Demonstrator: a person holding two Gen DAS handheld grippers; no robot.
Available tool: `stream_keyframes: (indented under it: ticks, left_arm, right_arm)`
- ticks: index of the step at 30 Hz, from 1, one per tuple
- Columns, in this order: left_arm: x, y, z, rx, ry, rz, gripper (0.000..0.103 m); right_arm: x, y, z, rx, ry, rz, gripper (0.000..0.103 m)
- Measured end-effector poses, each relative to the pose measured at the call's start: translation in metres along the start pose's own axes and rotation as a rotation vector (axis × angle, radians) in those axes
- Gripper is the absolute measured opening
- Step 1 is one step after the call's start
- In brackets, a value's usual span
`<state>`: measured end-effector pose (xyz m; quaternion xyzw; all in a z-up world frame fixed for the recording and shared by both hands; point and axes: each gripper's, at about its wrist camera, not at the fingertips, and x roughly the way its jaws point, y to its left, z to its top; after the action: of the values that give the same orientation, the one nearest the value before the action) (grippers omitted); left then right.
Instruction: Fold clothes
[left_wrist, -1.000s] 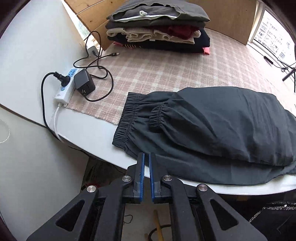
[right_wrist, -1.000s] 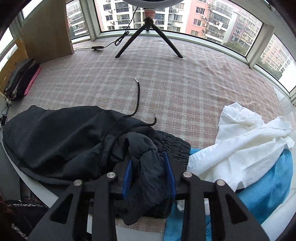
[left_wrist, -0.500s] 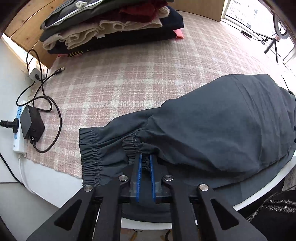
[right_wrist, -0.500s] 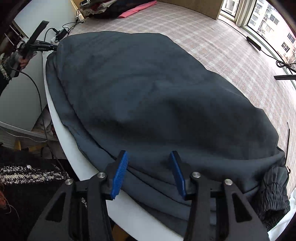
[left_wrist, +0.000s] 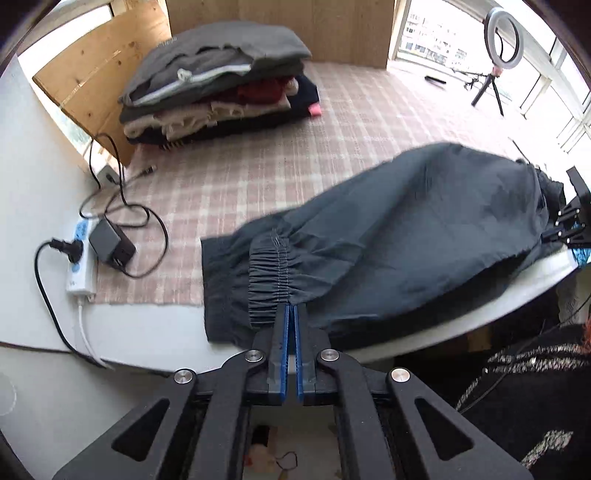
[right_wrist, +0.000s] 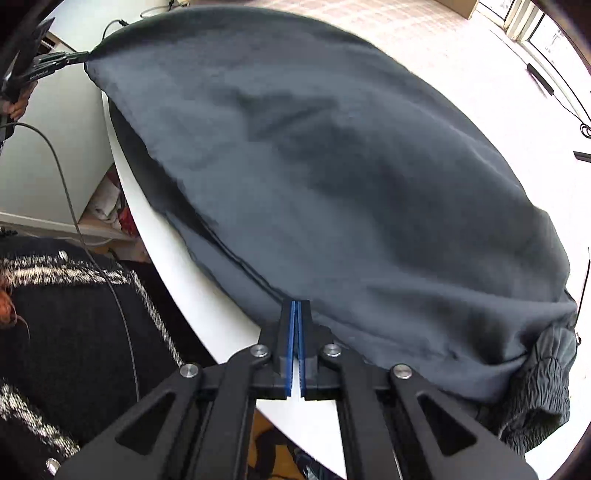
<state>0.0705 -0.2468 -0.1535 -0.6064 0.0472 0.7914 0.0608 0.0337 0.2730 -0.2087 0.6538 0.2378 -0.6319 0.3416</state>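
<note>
Dark trousers (left_wrist: 406, 229) are lying along the table's near edge (left_wrist: 517, 288); I am pinching the cuff with my left claw (left_wrist: 290, 314) and the near hem with my right claw (right_wrist: 296, 310), keeping both lifts level.

— What has changed at the table's near edge?
— The right gripper (right_wrist: 296, 306), open half a second ago, has closed on the trousers (right_wrist: 351, 177). The left gripper (left_wrist: 290, 308) has pinched the elastic cuff (left_wrist: 269, 275) and lifted it.
</note>
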Motion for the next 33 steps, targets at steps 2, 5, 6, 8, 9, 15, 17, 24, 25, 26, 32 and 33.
stream_keyframes:
  ticks: [2, 5, 6, 8, 9, 15, 17, 24, 25, 26, 32, 33]
  left_arm:
    - [0.021, 0.005, -0.018, -0.029, 0.07, 0.014, 0.006]
    - [0.021, 0.022, -0.019, -0.12, 0.028, -0.026, 0.007]
    - [0.018, 0.027, -0.015, -0.14, 0.001, -0.031, 0.007]
    - [0.018, 0.03, 0.001, -0.135, -0.039, -0.025, 0.014]
    - [0.023, 0.031, 0.012, -0.127, -0.046, -0.021, 0.021]
    - [0.073, 0.022, 0.055, -0.051, 0.041, 0.006, 0.023]
    - [0.074, 0.019, 0.054, -0.048, 0.036, 0.004, 0.023]
    - [0.069, 0.01, 0.048, -0.033, -0.001, -0.003, 0.0]
    - [0.064, 0.012, 0.047, -0.04, -0.011, -0.006, 0.0]
    - [0.061, 0.017, 0.046, -0.064, -0.012, -0.013, 0.0]
    - [0.06, 0.029, 0.044, -0.141, 0.036, -0.042, 0.031]
    - [0.062, 0.024, 0.045, -0.121, 0.052, -0.03, 0.035]
  right_arm:
    - [-0.002, -0.006, -0.001, 0.015, 0.01, 0.005, 0.002]
    - [-0.018, -0.015, 0.011, 0.024, -0.058, -0.014, 0.016]
    - [-0.026, -0.019, 0.021, 0.026, -0.104, -0.037, 0.026]
    - [-0.032, -0.023, 0.049, 0.015, -0.194, -0.071, 0.06]
    - [-0.029, -0.022, 0.07, 0.001, -0.221, -0.08, 0.06]
    - [0.013, -0.009, 0.174, -0.067, -0.26, -0.101, 0.06]
    - [0.02, -0.002, 0.202, -0.078, -0.258, -0.114, 0.06]
    - [0.03, 0.012, 0.242, -0.133, -0.241, -0.161, 0.06]
    - [0.028, 0.009, 0.243, -0.127, -0.241, -0.157, 0.06]
    - [0.025, 0.007, 0.244, -0.122, -0.24, -0.146, 0.06]
    - [0.008, 0.003, 0.24, -0.125, -0.246, -0.124, 0.06]
    - [0.006, 0.005, 0.241, -0.129, -0.25, -0.126, 0.06]
